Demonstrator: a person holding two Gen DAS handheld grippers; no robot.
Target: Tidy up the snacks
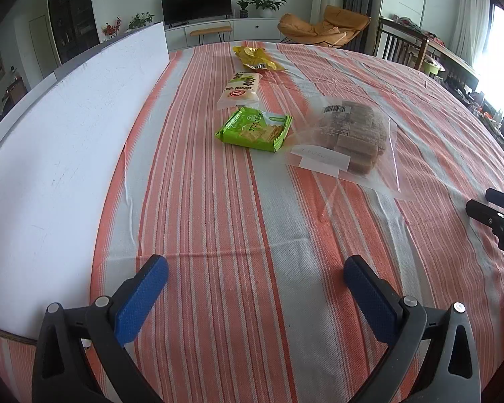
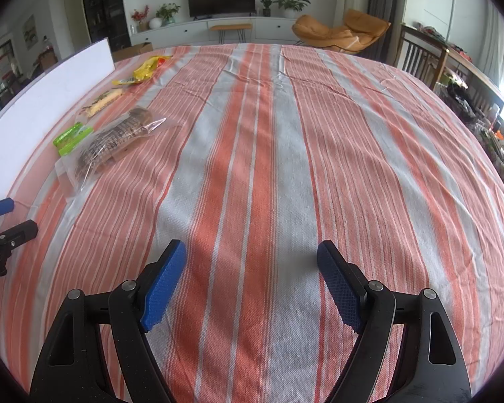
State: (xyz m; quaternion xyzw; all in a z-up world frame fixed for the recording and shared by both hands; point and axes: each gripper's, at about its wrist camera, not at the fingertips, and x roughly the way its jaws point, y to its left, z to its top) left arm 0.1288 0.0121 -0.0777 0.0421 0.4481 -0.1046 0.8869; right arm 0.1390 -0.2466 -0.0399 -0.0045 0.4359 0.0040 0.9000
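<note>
- Striped orange-and-grey tablecloth [image 1: 238,201] covers the work surface; a living room with a television [image 1: 196,2] and an orange lounge chair [image 1: 322,28] lies beyond it.
- Your left gripper [image 1: 256,288] stands released, jaws wide apart over bare cloth, nothing between the blue pads [image 1: 141,299].
- Your right gripper [image 2: 252,278] is likewise released and empty above the cloth.
- In the left wrist view, read the snacks in a line: yellow packet [image 1: 257,58] farthest, white packet [image 1: 240,90] next, green cracker packet [image 1: 254,129] nearest, with the clear bag of brown bars [image 1: 347,141] just beside the green packet.
- In the right wrist view, the same snacks sit far left, foreshortened; printing is unreadable there.
- White board [image 1: 57,141] stands upright along the left edge, filling much of the left view and only a strip of the right.
- Each view catches the other gripper at its margin.
</note>
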